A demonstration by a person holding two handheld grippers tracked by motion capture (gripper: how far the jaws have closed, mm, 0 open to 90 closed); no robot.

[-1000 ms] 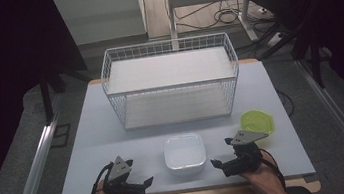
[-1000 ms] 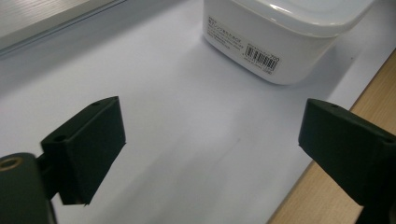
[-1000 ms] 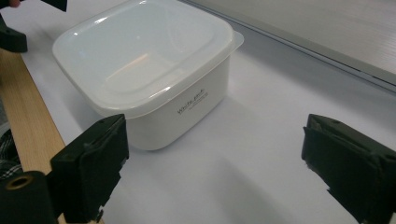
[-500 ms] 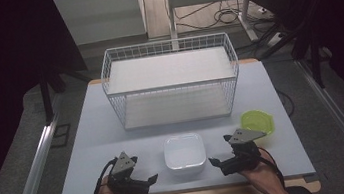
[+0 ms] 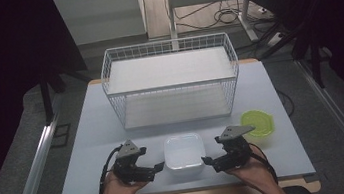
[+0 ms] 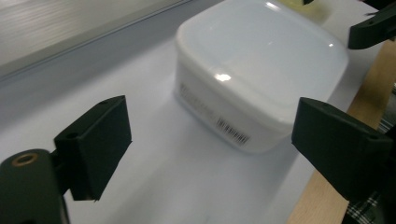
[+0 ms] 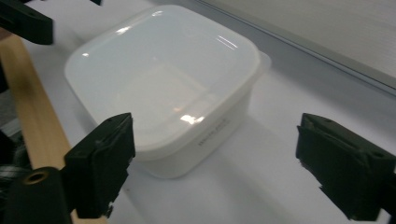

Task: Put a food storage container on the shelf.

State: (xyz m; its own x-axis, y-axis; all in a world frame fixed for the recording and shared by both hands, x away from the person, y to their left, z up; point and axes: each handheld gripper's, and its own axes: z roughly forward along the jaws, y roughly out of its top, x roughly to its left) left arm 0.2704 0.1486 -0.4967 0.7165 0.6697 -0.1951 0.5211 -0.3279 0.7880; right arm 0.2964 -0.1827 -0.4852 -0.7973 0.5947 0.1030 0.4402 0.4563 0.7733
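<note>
The left gripper (image 5: 155, 169) sat in the person's left hand (image 5: 117, 192) near the table's front edge, its jaws spread wide and holding nothing, aimed rightward at the white container (image 5: 183, 151) just beside it. In the left gripper view the container (image 6: 261, 70) lay ahead between the two black jaws, apart from both, with a barcode label on the side wall facing the camera. The right gripper (image 5: 210, 162), held in the right hand (image 5: 250, 172), mirrored it from the other side, jaws likewise released and empty, pointing leftward at the container; in the right gripper view the container (image 7: 163, 88) stood just ahead of the jaws, not touched by either. The container rested flat on the pale table (image 5: 94, 137), close to the wooden front edge, midway between the two grippers. It was roughly square with rounded corners, so no long axis could be told, and its sides ran about square with the table's edges; its lid faced up. Just beyond the right gripper lay a green lid (image 5: 257, 123), near the table's right side. Farther back stood a white wire basket (image 5: 171, 84), well apart from the container.
</note>
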